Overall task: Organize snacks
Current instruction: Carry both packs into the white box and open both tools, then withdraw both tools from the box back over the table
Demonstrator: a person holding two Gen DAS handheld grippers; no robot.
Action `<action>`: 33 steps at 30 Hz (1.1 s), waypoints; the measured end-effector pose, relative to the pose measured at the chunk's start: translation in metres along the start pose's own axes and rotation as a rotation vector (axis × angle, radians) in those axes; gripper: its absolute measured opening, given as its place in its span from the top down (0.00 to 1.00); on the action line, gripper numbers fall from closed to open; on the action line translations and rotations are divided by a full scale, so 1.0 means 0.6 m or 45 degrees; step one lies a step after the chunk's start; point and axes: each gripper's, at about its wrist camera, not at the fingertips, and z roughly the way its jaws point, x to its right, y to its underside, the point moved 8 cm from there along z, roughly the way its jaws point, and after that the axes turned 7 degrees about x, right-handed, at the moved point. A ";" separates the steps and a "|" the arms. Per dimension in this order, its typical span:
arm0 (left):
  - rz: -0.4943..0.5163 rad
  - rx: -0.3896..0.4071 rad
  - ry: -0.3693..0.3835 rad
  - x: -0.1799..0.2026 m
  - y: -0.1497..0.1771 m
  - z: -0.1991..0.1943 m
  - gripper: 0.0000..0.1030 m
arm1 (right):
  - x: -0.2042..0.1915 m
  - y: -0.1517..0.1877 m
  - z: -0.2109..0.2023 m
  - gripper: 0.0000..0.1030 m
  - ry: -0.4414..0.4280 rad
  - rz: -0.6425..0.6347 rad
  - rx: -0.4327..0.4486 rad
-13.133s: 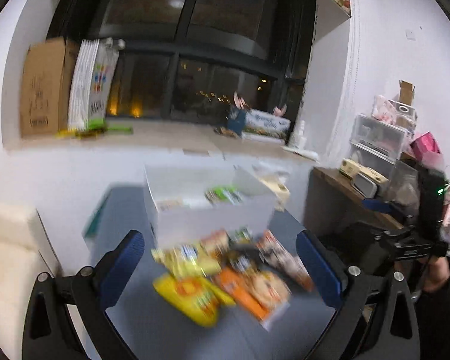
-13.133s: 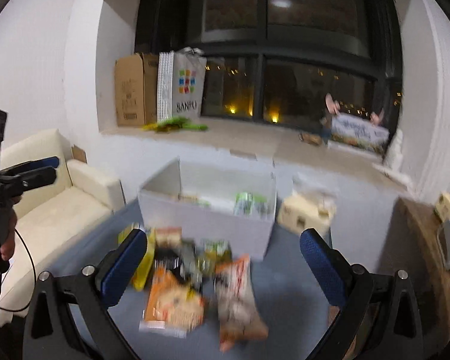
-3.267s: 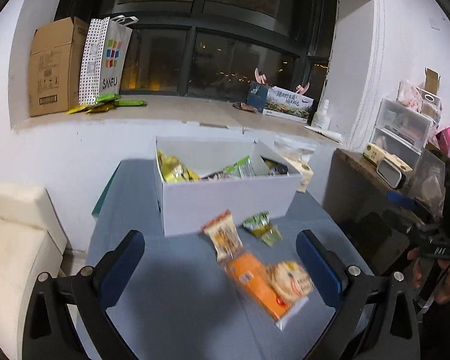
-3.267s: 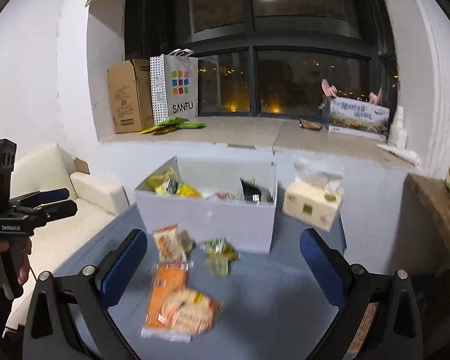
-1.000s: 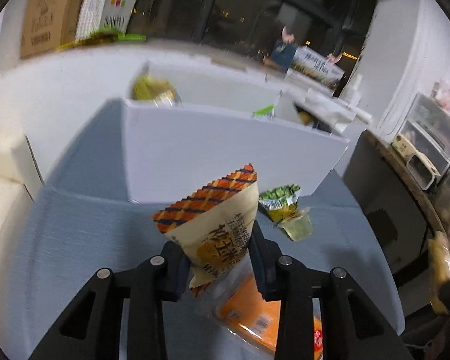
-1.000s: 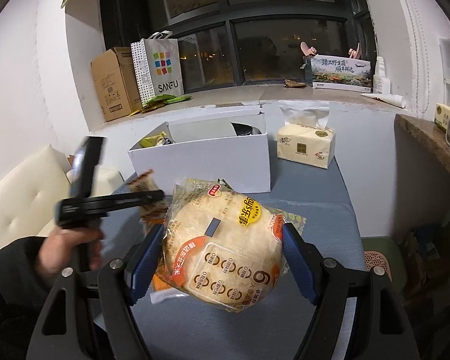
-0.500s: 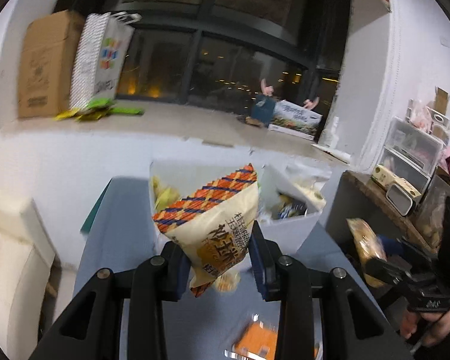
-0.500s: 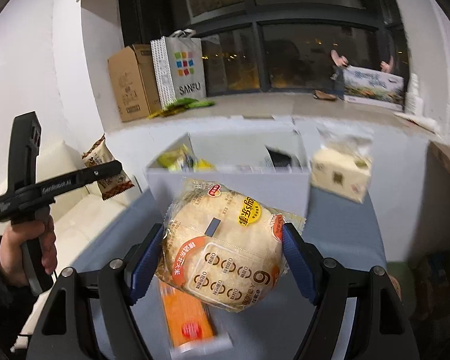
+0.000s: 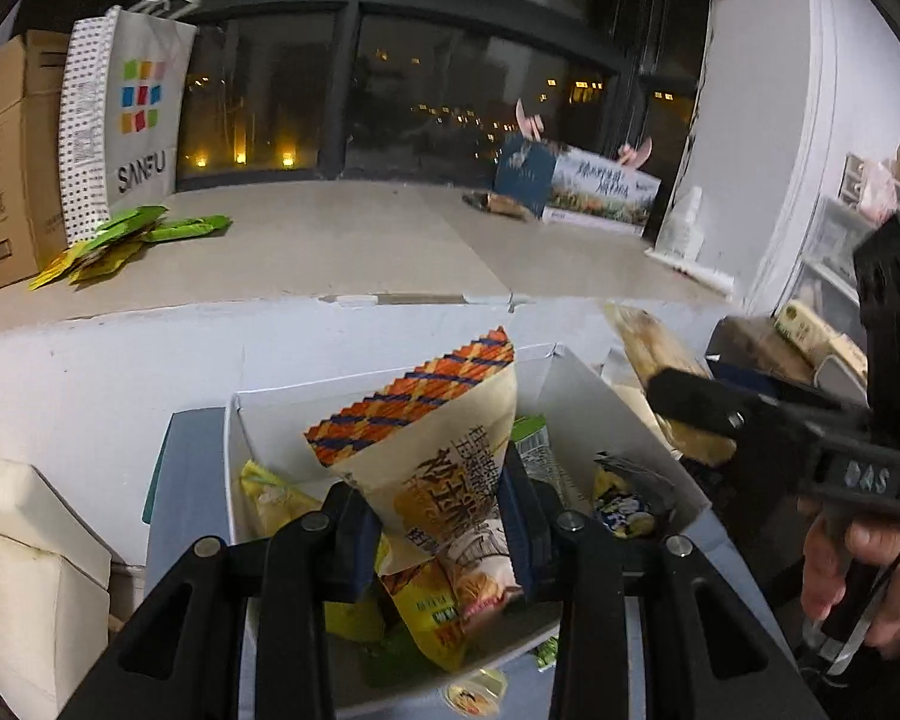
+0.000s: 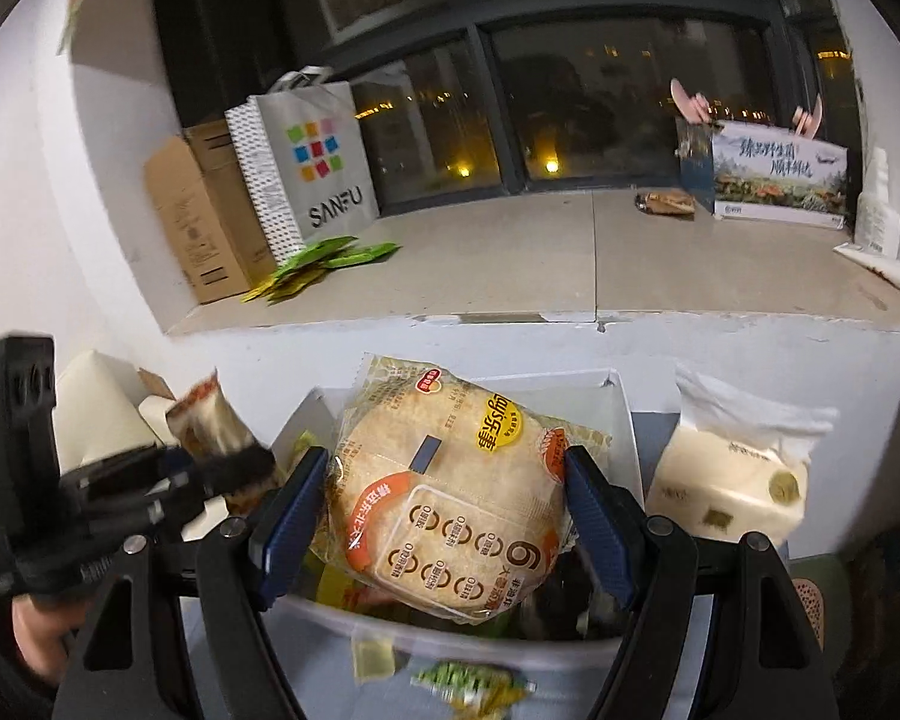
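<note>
My left gripper (image 9: 441,516) is shut on a tan snack bag with an orange checked top (image 9: 432,438) and holds it over the open white box (image 9: 576,384), which holds several snack packs. My right gripper (image 10: 444,516) is shut on a round rice-cracker pack (image 10: 450,498) and holds it over the same white box (image 10: 621,420). The right gripper also shows at the right of the left wrist view (image 9: 744,420). The left gripper with its bag shows at the left of the right wrist view (image 10: 210,462).
A tissue pack (image 10: 732,486) stands right of the box. A green snack (image 10: 468,681) lies on the blue table in front of it. The windowsill behind holds a cardboard box (image 9: 0,156), a SANFU bag (image 9: 126,114) and green packets (image 9: 126,234). A cream sofa (image 9: 24,558) is at the left.
Both grippers have moved forward from above the table to over the white box, each still holding its snack. The orange pack on the table has dropped out of view.
</note>
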 end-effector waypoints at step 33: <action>0.106 0.198 -0.010 0.036 0.064 -0.229 0.00 | -0.035 -0.001 -0.178 0.00 0.005 -0.235 0.228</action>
